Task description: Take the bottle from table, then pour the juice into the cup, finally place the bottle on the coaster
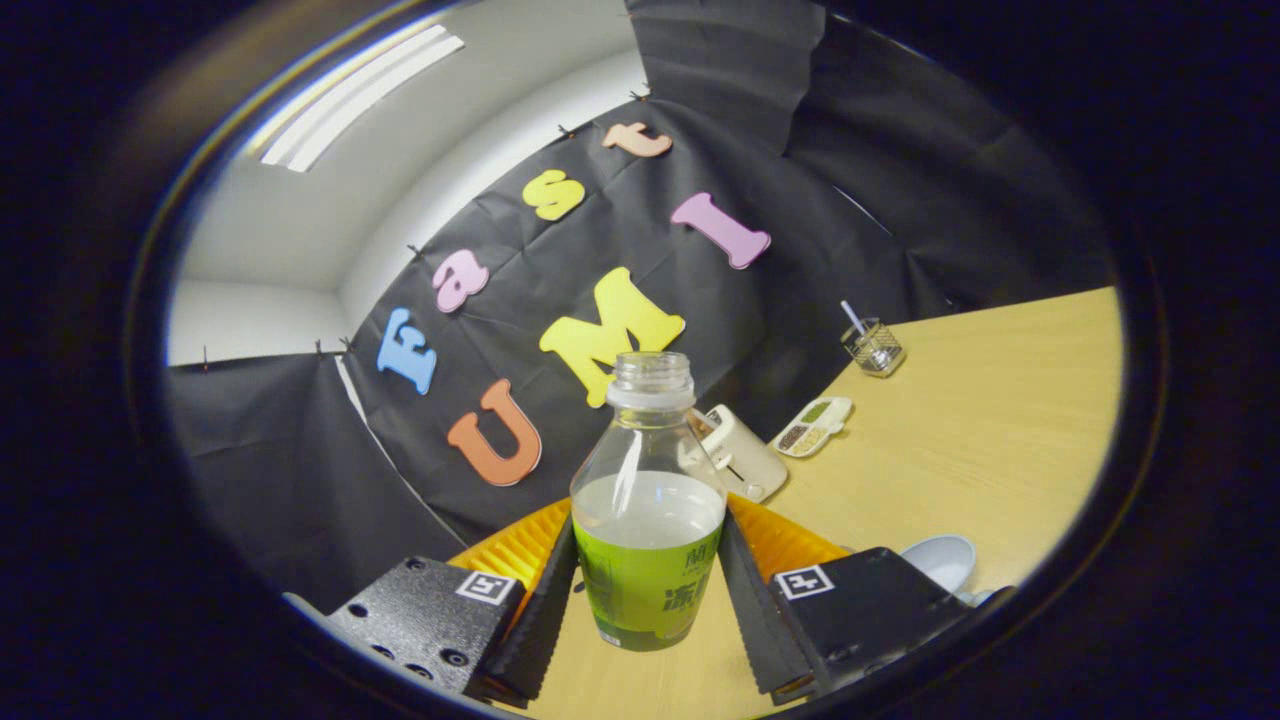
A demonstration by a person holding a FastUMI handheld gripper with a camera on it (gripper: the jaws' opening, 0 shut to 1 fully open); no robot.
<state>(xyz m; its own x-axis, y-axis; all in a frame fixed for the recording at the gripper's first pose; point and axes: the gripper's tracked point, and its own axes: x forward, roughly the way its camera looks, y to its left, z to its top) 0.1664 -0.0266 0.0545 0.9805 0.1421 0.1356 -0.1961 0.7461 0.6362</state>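
Tool [648, 590]: closed on the bottle [648, 520], one finger pressing each side of its labelled lower body.
Bottle: upright between the fingers, uncapped, about half full of green juice, over the bench [980, 420].
Handling: likely light, thin plastic, slippery label; squeeze gently, keep level.
Count: one bottle, one pale dish [940, 558] beside the tool.
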